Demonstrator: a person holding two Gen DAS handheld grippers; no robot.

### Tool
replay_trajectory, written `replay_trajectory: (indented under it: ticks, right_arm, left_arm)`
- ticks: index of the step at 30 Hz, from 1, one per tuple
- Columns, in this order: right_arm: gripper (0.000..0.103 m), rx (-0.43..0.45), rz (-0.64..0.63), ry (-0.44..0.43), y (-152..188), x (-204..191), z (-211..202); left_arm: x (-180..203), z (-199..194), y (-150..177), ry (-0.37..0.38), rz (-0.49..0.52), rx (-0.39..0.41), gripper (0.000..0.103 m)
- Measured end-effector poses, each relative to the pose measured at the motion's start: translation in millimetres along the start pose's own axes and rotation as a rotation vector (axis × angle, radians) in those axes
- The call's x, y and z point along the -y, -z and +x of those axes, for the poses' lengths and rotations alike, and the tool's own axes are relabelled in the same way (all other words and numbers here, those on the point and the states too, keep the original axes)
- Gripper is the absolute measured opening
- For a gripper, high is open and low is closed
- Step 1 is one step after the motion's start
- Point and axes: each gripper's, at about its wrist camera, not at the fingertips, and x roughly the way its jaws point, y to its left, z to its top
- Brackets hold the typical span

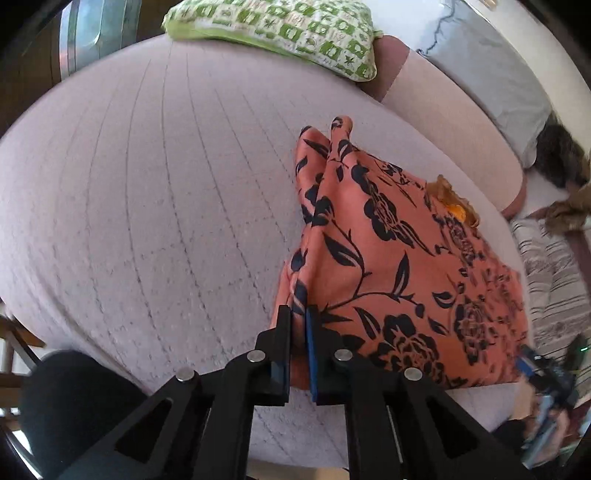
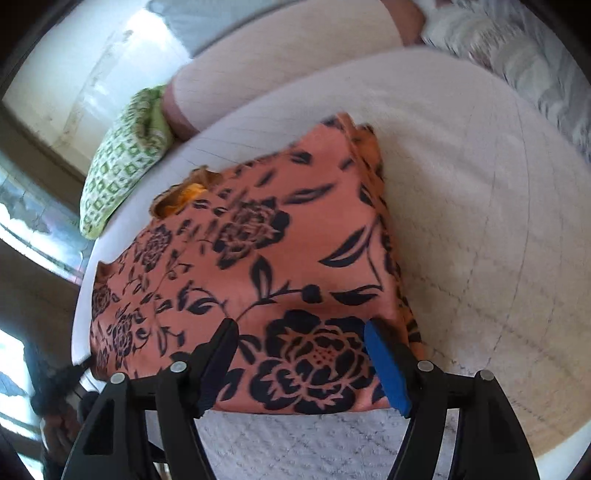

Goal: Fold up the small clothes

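An orange garment with a dark navy flower print (image 1: pixel 399 266) lies on the pale quilted bed cover (image 1: pixel 147 221). My left gripper (image 1: pixel 299 314) is shut on the garment's left edge, pinching a raised fold of cloth between its pads. In the right wrist view the same garment (image 2: pixel 280 251) lies spread flat, with an orange lining showing at its far left corner. My right gripper (image 2: pixel 299 332) is open, its fingers straddling the garment's near edge just above the cloth. The right gripper also shows in the left wrist view (image 1: pixel 546 373) at the garment's right side.
A green-and-white patterned pillow (image 1: pixel 280 33) lies at the far edge of the bed, also in the right wrist view (image 2: pixel 122 162). A pink bolster (image 1: pixel 454 129) runs along the back. Striped bedding (image 1: pixel 554 288) lies to the right.
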Motion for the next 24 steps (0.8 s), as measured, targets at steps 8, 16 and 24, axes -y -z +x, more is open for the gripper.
replay_trajectory:
  ticks: [8,16,24]
  right_arm:
    - [0.075,0.072,-0.096,0.026,-20,-27,-20]
    - [0.075,0.064,-0.115,0.031,-30,-33,-10]
    - [0.075,0.072,-0.125,0.020,-49,-37,-6]
  left_arm:
    - [47,-10,-76,-0.016,0.349,0.121,0.035]
    - [27,25,-96,-0.065,0.235,0.067,0.004]
    - [20,28,-95,-0.108,0.205,0.065,0.015]
